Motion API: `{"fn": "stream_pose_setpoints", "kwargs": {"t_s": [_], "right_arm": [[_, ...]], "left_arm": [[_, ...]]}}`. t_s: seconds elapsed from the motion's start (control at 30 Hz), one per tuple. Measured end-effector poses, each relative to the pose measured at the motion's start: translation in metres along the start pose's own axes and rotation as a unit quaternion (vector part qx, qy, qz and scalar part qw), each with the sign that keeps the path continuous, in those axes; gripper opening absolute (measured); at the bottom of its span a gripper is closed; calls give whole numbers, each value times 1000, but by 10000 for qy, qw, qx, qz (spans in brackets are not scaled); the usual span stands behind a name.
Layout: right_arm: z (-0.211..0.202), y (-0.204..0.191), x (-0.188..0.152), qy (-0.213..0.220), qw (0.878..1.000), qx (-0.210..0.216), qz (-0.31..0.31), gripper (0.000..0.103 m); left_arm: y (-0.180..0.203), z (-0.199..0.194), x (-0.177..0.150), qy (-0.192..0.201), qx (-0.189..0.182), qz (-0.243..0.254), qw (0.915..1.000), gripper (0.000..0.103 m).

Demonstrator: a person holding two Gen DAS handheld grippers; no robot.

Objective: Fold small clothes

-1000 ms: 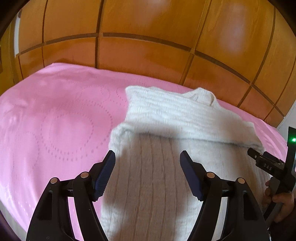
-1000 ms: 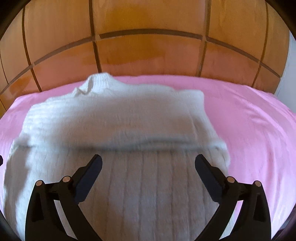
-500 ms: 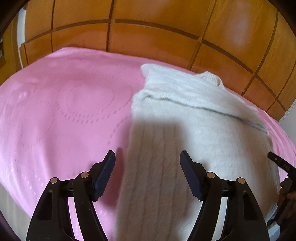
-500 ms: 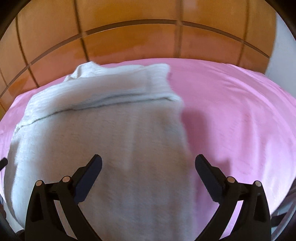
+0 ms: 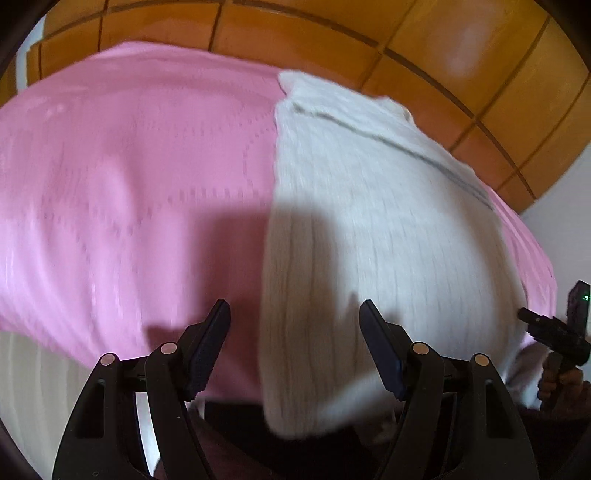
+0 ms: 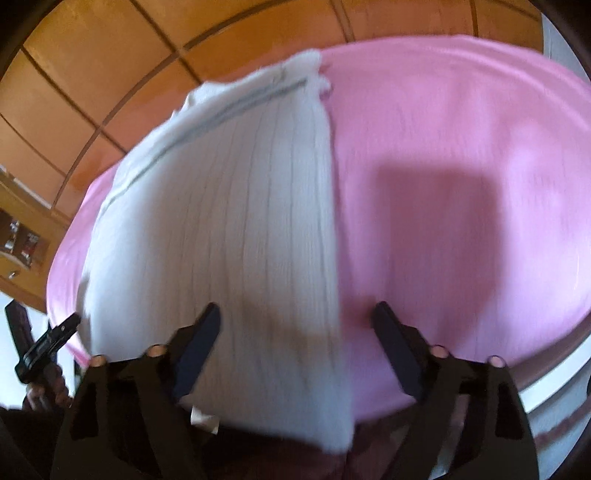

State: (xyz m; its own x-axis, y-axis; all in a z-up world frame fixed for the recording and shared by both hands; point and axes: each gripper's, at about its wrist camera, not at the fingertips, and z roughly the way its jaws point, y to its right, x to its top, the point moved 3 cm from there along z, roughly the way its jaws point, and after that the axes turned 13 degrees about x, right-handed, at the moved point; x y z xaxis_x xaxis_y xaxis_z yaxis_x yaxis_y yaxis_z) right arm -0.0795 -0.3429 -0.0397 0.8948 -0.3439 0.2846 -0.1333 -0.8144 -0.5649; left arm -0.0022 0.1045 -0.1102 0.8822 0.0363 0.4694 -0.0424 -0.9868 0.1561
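Note:
A white ribbed knit sweater (image 5: 369, 229) lies folded on a pink bedspread (image 5: 129, 177), its collar end toward the wooden headboard and its near end hanging over the bed's front edge. It also shows in the right wrist view (image 6: 229, 229). My left gripper (image 5: 295, 343) is open and empty above the sweater's left edge near the bed front. My right gripper (image 6: 295, 343) is open and empty above the sweater's right edge. Both views are blurred.
An orange wooden panelled headboard (image 5: 332, 33) stands behind the bed. The pink bedspread (image 6: 461, 166) spreads to both sides of the sweater. The other gripper and the hand holding it show at the frame edges (image 5: 557, 332) (image 6: 40, 347).
Both grippers have pulled back toward the bed's front edge and risen, spreading apart to the sweater's side edges. The sweater's near end now hangs over the bed edge. Both stayed open.

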Motion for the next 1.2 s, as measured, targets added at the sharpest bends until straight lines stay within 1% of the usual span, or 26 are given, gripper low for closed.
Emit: {"fn": "stream_pose_setpoints", "kwargs": {"t_s": [0.03, 0.07, 0.1, 0.13, 0.17, 0.2, 0.23, 0.27, 0.33, 0.43, 0.47, 0.53, 0.57, 0.67, 0.8, 0.87, 0.9, 0.93, 0.97, 1.0, 1.03, 1.07, 1.1, 1.13, 1.17, 1.2], "right_arm": [[-1, 1, -6, -77, 9999, 50, 44, 62], [0, 1, -13, -181, 9997, 120, 99, 58], [4, 0, -16, -292, 9993, 177, 125, 51], [7, -2, -20, -415, 9989, 211, 98, 42], [8, -4, -21, -472, 9986, 212, 59, 30], [10, -6, -20, -514, 9984, 242, 45, 22], [11, -8, -18, -536, 9980, 319, 70, 13], [9, -12, -14, -515, 9976, 451, 96, 13], [6, -21, -4, -417, 9972, 620, -37, 12], [1, -34, 16, -164, 9950, 984, -52, 12], [-2, -37, 26, -19, 9936, 1129, -7, 12], [-4, -37, 45, 251, 9901, 1370, 178, 12], [-6, -35, 51, 351, 9885, 1447, 271, 12], [1, -32, 78, 687, 9844, 1507, 592, 12], [6, -11, 108, 1033, 9778, 1460, 1094, 12], [10, -3, 124, 1175, 9739, 1453, 1285, 12], [12, 1, 133, 1256, 9714, 1459, 1389, 12], [14, 4, 144, 1319, 9688, 1500, 1465, 14], [15, 8, 153, 1357, 9674, 1516, 1511, 22], [17, 11, 161, 1397, 9667, 1466, 1565, 31], [17, 14, 166, 1482, 9654, 1386, 1639, 58], [14, 17, 169, 1630, 9619, 1385, 1704, 70], [12, 19, 171, 1724, 9595, 1400, 1732, 71], [8, 21, 172, 1771, 9585, 1430, 1715, 74], [5, 22, 171, 1786, 9587, 1452, 1669, 78], [1, 24, 169, 1796, 9600, 1418, 1612, 85]], "left_arm": [[1, 0, -5, -72, -45, 52, 10000, 70], [4, -1, -11, -151, -129, 153, 9997, 62], [8, 0, -15, -236, -181, 283, 9992, 57], [13, 2, -20, -304, -141, 449, 9984, 47], [14, 2, -21, -290, -105, 505, 9982, 36], [16, 1, -21, -248, -119, 537, 9982, 29], [17, -1, -20, -187, -150, 556, 9982, 19], [19, -6, -16, -57, -209, 560, 9982, 14], [19, -10, -9, 18, -386, 515, 9979, 12], [18, -18, 8, 103, -768, 234, 9967, 11], [18, -20, 18, 136, -964, 70, 9952, 11], [17, -22, 31, 174, -1193, -112, 9926, 11], [19, -21, 43, 179, -1352, -227, 9904, 11], [22, -12, 77, 198, -1567, -505, 9862, 11], [24, 0, 123, 277, -1720, -921, 9804, 11], [24, 8, 150, 331, -1509, -1070, 9822, 11], [25, 11, 159, 386, -1479, -1084, 9823, 11], [24, 16, 169, 452, -1379, -1141, 9828, 12], [19, 21, 178, 450, -1153, -1333, 9833, 19], [15, 27, 185, 415, -1027, -1479, 9828, 27], [10, 30, 190, 416, -997, -1606, 9811, 50], [5, 31, 191, 461, -975, -1722, 9791, 69], [0, 30, 190, 530, -933, -1820, 9774, 70], [-4, 29, 186, 547, -903, -1786, 9782, 70], [-8, 29, 182, 539, -872, -1705, 9800, 70], [-11, 28, 175, 543, -855, -1635, 9813, 70]]}}
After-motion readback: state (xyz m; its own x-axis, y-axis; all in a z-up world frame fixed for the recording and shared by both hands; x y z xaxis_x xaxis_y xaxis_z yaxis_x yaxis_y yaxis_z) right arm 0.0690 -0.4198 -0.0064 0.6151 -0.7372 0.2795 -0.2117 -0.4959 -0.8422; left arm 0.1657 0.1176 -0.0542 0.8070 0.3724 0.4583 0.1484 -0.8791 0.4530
